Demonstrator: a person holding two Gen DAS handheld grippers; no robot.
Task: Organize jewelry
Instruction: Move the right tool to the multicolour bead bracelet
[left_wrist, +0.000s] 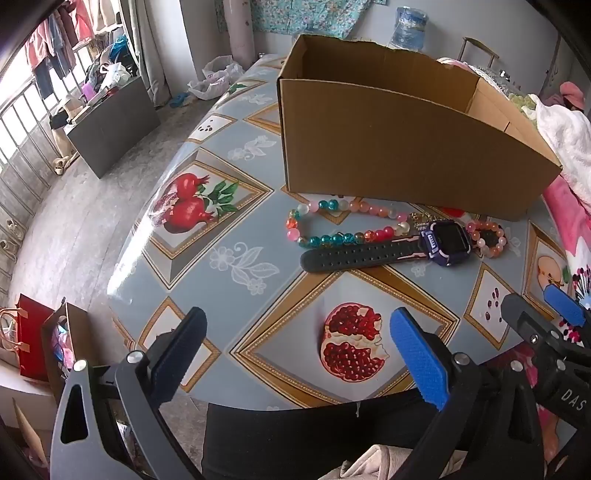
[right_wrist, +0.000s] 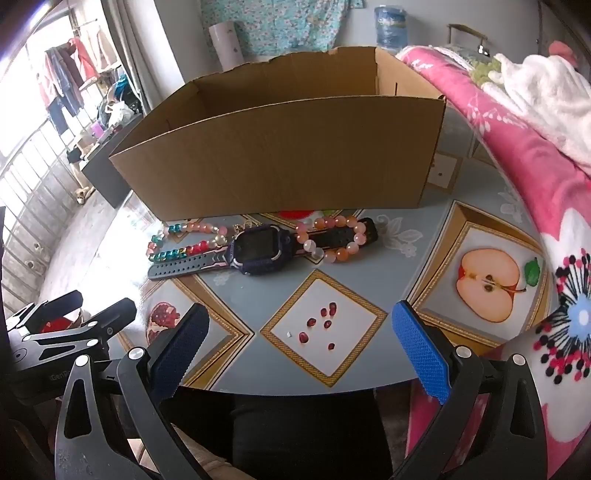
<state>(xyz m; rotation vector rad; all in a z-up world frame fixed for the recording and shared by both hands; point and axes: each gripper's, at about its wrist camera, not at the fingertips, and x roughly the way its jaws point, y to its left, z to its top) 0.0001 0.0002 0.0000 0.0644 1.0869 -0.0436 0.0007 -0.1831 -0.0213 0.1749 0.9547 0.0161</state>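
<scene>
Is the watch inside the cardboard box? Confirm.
No, the watch lies on the table in front of the cardboard box.

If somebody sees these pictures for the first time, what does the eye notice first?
First the big open cardboard box at the back of the table. Right in front of it lie a purple smartwatch, a multicolored bead necklace and a pink bead bracelet looped over the watch strap.

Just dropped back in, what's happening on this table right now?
Nothing is picked up yet. A person holds the left gripper and the right gripper open and empty above the near edge of the table. The multicolour bead string, the watch and the peach bead bracelet lie clustered against the front wall of the open cardboard box.
</scene>
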